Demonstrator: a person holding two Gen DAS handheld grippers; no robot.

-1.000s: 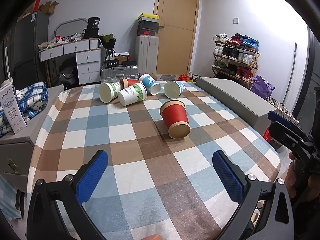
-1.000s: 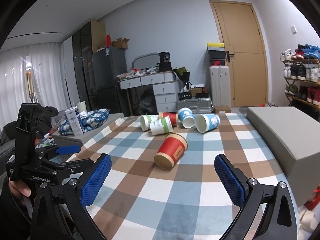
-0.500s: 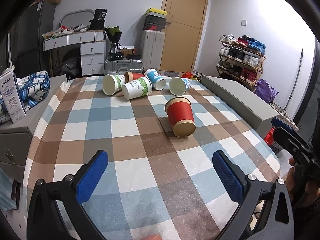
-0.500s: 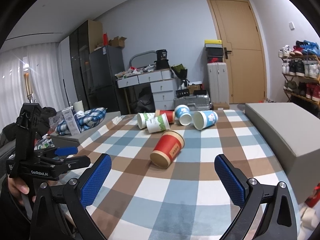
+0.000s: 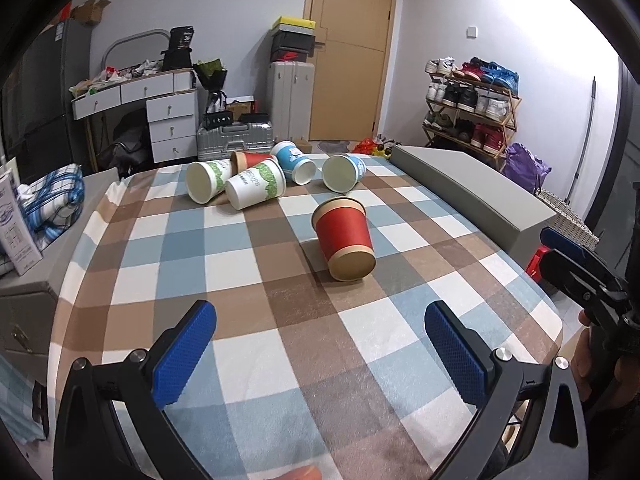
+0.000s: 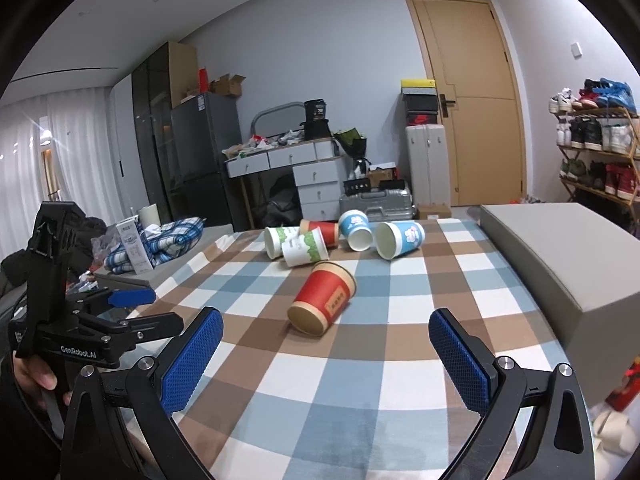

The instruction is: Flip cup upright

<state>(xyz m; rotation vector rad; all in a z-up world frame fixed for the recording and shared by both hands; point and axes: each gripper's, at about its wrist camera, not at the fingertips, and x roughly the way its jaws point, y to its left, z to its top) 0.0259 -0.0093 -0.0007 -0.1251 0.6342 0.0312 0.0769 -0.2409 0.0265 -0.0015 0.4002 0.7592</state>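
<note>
A red paper cup (image 5: 345,237) lies on its side on the checked tablecloth (image 5: 248,280), its tan base toward me; it also shows in the right wrist view (image 6: 324,297). My left gripper (image 5: 320,354) is open and empty, over the near cloth, short of the cup. My right gripper (image 6: 326,358) is open and empty, also short of the cup. The left gripper shows from the side in the right wrist view (image 6: 132,308). The right gripper shows at the right edge of the left wrist view (image 5: 576,264).
Several more cups lie on their sides at the table's far end: green-and-white ones (image 5: 256,188), a red one (image 5: 250,159), blue ones (image 5: 344,172). A grey box (image 5: 472,188) runs along the right. A grey cabinet with a plaid cloth (image 5: 52,200) stands left.
Both grippers have moved a little forward toward the red cup, which looks nearer. Both stay open. The cups have not moved.
</note>
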